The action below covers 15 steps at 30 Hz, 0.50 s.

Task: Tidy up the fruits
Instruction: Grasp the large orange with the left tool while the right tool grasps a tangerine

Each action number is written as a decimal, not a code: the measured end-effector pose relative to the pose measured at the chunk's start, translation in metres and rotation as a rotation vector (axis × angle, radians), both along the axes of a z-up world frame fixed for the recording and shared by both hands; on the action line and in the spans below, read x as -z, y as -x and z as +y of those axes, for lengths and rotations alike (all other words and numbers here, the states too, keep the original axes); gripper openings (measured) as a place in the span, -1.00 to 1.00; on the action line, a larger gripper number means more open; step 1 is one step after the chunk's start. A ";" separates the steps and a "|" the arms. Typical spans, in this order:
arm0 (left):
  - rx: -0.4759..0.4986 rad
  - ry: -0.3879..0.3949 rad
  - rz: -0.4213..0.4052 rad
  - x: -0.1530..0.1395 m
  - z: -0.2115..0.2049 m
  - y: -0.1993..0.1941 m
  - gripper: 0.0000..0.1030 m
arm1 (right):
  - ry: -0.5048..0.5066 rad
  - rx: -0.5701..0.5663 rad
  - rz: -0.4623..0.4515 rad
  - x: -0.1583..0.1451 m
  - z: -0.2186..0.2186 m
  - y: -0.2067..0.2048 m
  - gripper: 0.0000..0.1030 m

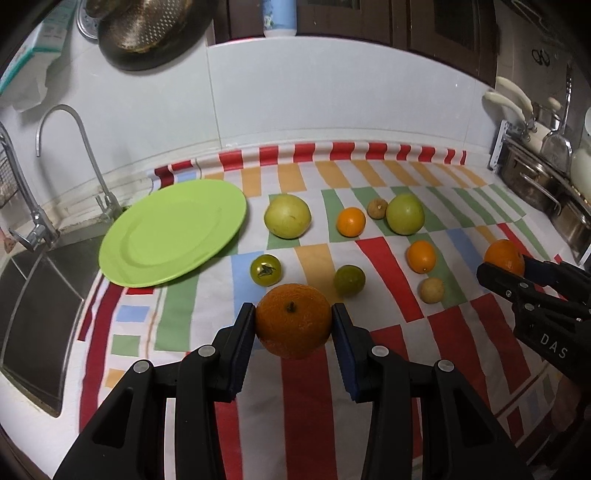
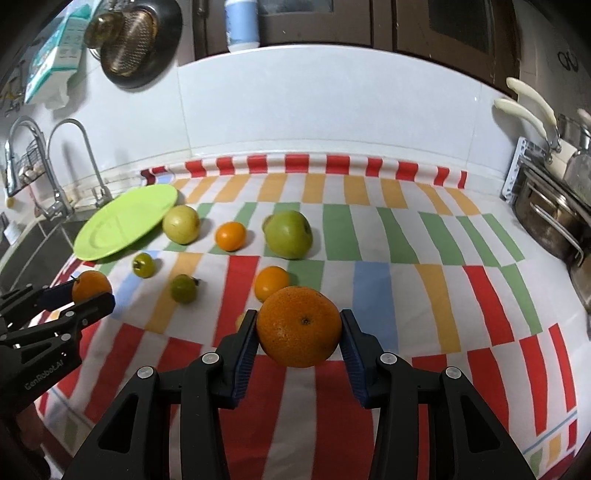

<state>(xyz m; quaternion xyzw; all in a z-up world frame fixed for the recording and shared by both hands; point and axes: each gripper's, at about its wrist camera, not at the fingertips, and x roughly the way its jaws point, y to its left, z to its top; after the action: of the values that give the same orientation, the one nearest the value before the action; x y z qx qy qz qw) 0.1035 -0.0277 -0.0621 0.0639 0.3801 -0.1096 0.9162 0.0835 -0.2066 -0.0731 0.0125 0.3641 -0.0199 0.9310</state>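
Observation:
My left gripper (image 1: 293, 319) is shut on a large orange (image 1: 293, 320), held above the striped cloth; it also shows in the right wrist view (image 2: 91, 286). My right gripper (image 2: 298, 326) is shut on another large orange (image 2: 298, 326), seen at the right of the left wrist view (image 1: 504, 256). An empty green plate (image 1: 173, 232) lies at the left by the sink. On the cloth lie two pale green fruits (image 1: 288, 216) (image 1: 405, 214), two small oranges (image 1: 351, 221) (image 1: 421, 256), two small dark green fruits (image 1: 266, 270) (image 1: 349, 280) and two small brownish fruits (image 1: 377, 208) (image 1: 432, 290).
A steel sink (image 1: 33, 314) with two taps (image 1: 88, 155) lies left of the cloth. Steel pots (image 1: 535, 181) and hanging utensils stand at the right. A white tiled wall (image 1: 332, 92) backs the counter, with a colander (image 1: 147, 29) hanging above.

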 end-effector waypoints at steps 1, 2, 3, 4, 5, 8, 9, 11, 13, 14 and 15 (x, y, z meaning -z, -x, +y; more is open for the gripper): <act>0.000 0.002 -0.005 -0.001 0.001 0.002 -0.21 | 0.002 -0.005 -0.009 -0.002 0.002 0.001 -0.15; 0.001 0.004 -0.013 -0.004 0.003 0.004 -0.21 | 0.004 -0.011 -0.018 -0.005 0.005 0.004 -0.15; 0.000 0.004 -0.023 -0.007 0.005 0.006 -0.21 | 0.004 -0.016 -0.026 -0.007 0.007 0.005 -0.15; -0.001 0.004 -0.027 -0.009 0.006 0.008 -0.21 | 0.003 -0.023 -0.030 -0.009 0.010 0.007 -0.15; -0.003 0.003 -0.033 -0.012 0.008 0.010 -0.21 | 0.000 -0.029 -0.034 -0.011 0.013 0.009 -0.15; -0.004 0.009 -0.043 -0.017 0.014 0.015 -0.21 | -0.007 -0.042 -0.051 -0.015 0.021 0.012 -0.15; -0.004 0.010 -0.051 -0.019 0.016 0.017 -0.21 | -0.010 -0.046 -0.057 -0.017 0.024 0.013 -0.15; -0.007 0.008 -0.063 -0.023 0.020 0.019 -0.21 | -0.013 -0.058 -0.065 -0.020 0.032 0.016 -0.15; -0.009 0.009 -0.066 -0.025 0.027 0.021 -0.21 | -0.015 -0.067 -0.075 -0.022 0.040 0.017 -0.15; -0.011 0.009 -0.069 -0.026 0.030 0.022 -0.21 | -0.015 -0.076 -0.082 -0.024 0.046 0.018 -0.15; -0.014 0.008 -0.074 -0.028 0.034 0.023 -0.21 | -0.014 -0.080 -0.088 -0.026 0.049 0.019 -0.15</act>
<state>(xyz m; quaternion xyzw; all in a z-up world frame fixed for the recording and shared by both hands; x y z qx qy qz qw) 0.0801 0.0067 -0.0342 0.0615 0.3461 -0.1022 0.9306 0.0647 -0.1573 -0.0473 0.0052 0.3232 0.0205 0.9461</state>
